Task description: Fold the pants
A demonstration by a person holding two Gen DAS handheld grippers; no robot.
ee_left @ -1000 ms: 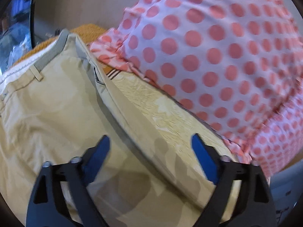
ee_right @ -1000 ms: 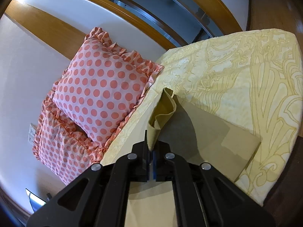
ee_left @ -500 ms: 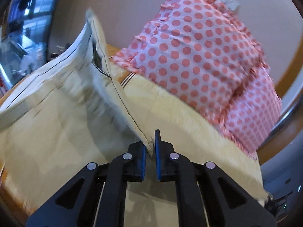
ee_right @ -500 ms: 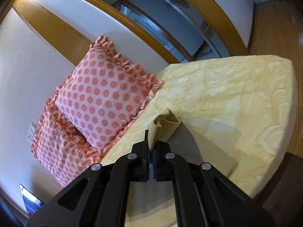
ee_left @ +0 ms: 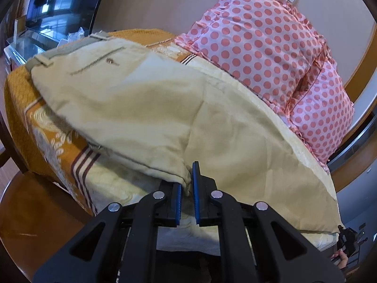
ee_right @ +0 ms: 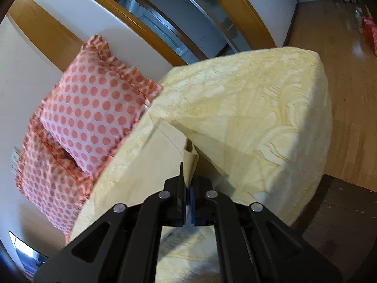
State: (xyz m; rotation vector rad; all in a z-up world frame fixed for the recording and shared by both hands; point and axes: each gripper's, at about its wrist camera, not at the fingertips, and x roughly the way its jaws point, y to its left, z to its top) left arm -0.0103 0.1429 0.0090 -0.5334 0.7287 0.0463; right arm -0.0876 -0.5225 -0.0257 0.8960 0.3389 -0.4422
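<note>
Beige pants point(ee_left: 146, 108) lie spread across the bed, waistband and back pocket at the far left of the left wrist view. My left gripper point(ee_left: 187, 188) is shut on a pinched edge of the pants near the bed's front side. In the right wrist view my right gripper point(ee_right: 188, 186) is shut on a bunched fold of the pants point(ee_right: 190, 162), and the cloth point(ee_right: 162, 151) stretches away from it toward the pillows.
The bed point(ee_right: 271, 108) has a pale yellow patterned cover, orange at one end point(ee_left: 56, 141). Two pink polka-dot pillows point(ee_left: 264, 44) point(ee_right: 94, 108) lean on the wall. A wooden bed frame point(ee_left: 28, 212) and wooden floor point(ee_right: 348, 82) surround the bed.
My left gripper closed on the pants edge, lifted it, then carried it over so the cloth now lies flat. My right gripper stayed shut and pulled its fold along the bed.
</note>
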